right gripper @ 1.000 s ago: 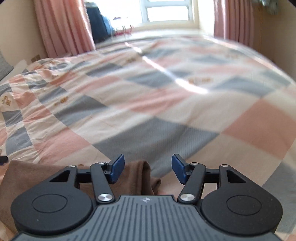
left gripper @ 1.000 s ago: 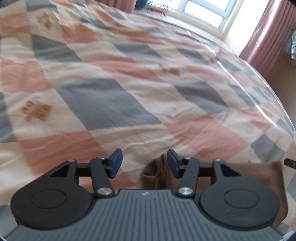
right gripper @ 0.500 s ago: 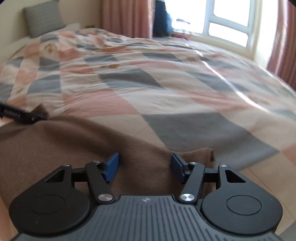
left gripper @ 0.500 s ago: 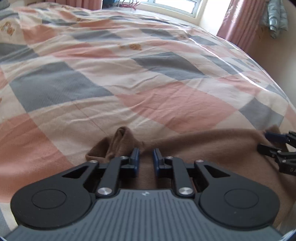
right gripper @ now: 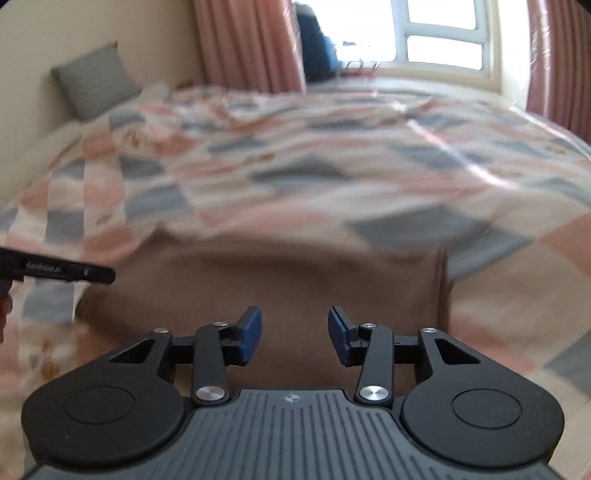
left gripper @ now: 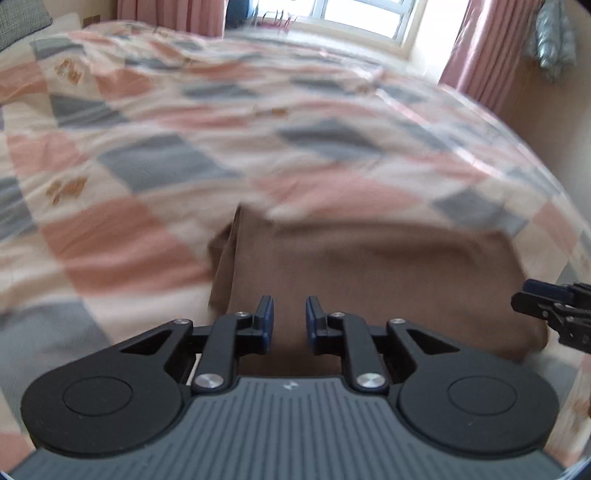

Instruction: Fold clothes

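A brown garment (left gripper: 369,273) lies folded into a wide rectangle on the checked bedspread (left gripper: 155,236). My left gripper (left gripper: 289,321) sits at the near left part of the garment. Its jaws are drawn close, with brown fabric showing between the blue pads. In the right wrist view the garment (right gripper: 280,280) spreads ahead, and my right gripper (right gripper: 295,334) hovers over its near right part, jaws apart with nothing pinched. Each gripper shows in the other's view, the right gripper (left gripper: 546,310) by the near right corner and the left gripper (right gripper: 59,271) by the left edge. The garment's near edge is hidden.
The bedspread (right gripper: 332,177) of pink, grey and cream squares stretches far ahead. A grey pillow (right gripper: 92,79) leans on the wall at the far left. Pink curtains (right gripper: 251,40) and a bright window (right gripper: 443,33) stand beyond the bed.
Both views have pulled up and back, so the whole garment and more of the room show. The left jaws closed in a second ago and stay narrow. The right jaws have narrowed.
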`<state>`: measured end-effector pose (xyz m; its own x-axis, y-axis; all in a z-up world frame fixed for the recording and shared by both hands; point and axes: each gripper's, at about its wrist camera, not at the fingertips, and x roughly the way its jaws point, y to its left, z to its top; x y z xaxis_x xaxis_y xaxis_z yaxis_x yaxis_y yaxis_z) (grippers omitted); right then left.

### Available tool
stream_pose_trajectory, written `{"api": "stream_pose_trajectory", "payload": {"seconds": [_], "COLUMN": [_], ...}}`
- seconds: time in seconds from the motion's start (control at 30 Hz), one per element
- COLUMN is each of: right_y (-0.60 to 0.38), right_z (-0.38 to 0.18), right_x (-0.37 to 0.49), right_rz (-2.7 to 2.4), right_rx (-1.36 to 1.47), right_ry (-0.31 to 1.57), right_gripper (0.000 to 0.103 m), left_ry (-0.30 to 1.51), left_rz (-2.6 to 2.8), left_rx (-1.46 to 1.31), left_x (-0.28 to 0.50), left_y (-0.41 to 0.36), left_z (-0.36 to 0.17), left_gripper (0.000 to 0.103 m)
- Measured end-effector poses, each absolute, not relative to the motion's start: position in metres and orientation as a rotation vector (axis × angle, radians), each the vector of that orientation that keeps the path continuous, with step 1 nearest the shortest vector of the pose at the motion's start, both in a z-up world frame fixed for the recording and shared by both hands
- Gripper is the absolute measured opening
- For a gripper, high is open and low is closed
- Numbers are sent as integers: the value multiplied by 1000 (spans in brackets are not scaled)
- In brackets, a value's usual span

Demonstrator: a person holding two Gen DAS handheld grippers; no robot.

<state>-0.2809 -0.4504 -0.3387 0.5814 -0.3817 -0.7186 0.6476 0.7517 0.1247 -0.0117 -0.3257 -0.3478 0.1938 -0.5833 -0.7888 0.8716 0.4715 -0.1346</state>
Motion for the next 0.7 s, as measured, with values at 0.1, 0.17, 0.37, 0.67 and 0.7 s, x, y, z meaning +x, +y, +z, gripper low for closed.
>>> {"api": "stream_pose_trajectory", "payload": {"seconds": [0.1,0.17,0.37,0.67,0.7], "right_y": [-455,-464,-471,-455,-454], "right_z": [-364,-359,-325,-339,-345], "right_x": [-291,-298,-310,-296,-296], "right_rz": [-656,-683,-713,-649,-649], "right_rx": [385,402,443,505,511], "right_ry": [821,819,775,765,782], "right_gripper": [40,40,41,41,41], "left_ry": [930,907,961,1011,1009], "left_rz": [-1005,-993,-862,-744,-738], "left_rx": [373,374,446,531,537], "left_x": [-11,-12,-14,-25,-25], "left_y": [-317,-316,-320,-335,-336], "left_z": [-365,-357,-330,-341,-344], "left_gripper": [22,21,18,18,17]}}
